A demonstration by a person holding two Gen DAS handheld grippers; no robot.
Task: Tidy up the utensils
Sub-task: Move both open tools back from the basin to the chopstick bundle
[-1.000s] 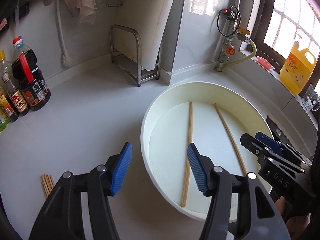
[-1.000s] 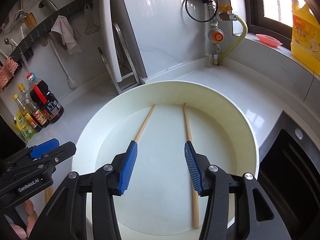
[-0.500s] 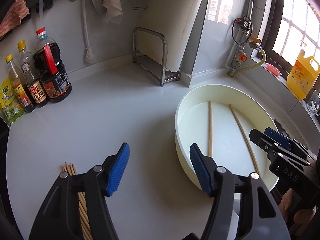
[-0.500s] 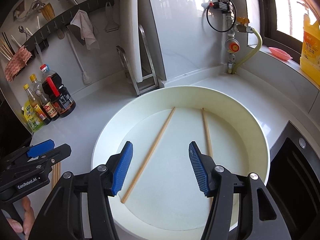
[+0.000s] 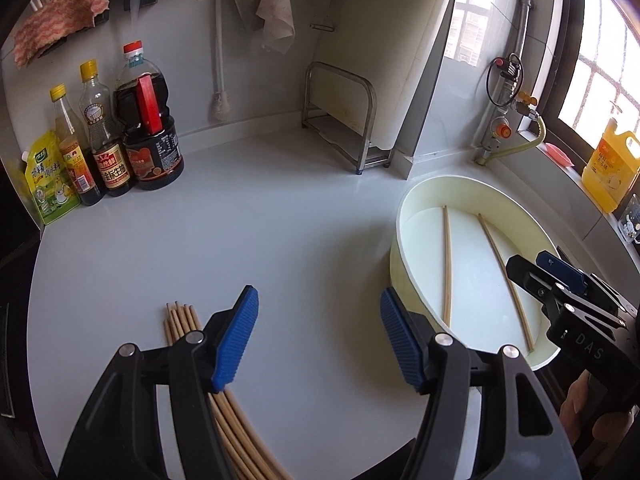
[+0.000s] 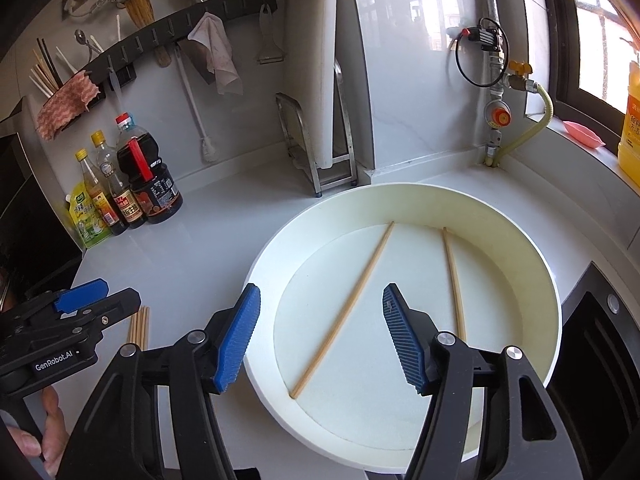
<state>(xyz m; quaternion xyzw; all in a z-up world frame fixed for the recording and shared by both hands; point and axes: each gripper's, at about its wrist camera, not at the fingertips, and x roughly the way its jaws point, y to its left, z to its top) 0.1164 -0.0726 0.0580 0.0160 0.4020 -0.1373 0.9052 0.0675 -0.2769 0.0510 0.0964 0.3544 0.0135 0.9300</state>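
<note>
- Two loose chopsticks lie in the round cream basin point(image 6: 532, 264), apart from each other and fanning wider toward the near side; the left chopstick point(image 6: 344, 312) runs on a diagonal across the flat bottom, the right chopstick point(image 6: 454, 280) lies nearer the far-right wall
- A bundle of chopsticks point(image 5: 182, 320) lies side by side on the white counter point(image 5: 260, 216), left of the basin and well apart from it; part of the bundle is hidden under the left gripper
- The left gripper point(image 5: 318, 336) hangs over bare counter between bundle and basin; its blue pads point(image 5: 236, 336) are spread wide and hold nothing
- The right gripper point(image 6: 320, 334) hangs over the near-left rim of the basin; its fingers are spread wide too, empty, with the left chopstick seen between them
- Sauce bottles point(image 5: 120, 136) stand in a cluster at the back left of the counter; a metal rack point(image 5: 344, 120) stands against the wall; a yellow jug point(image 5: 610, 168) sits on the window ledge
</note>
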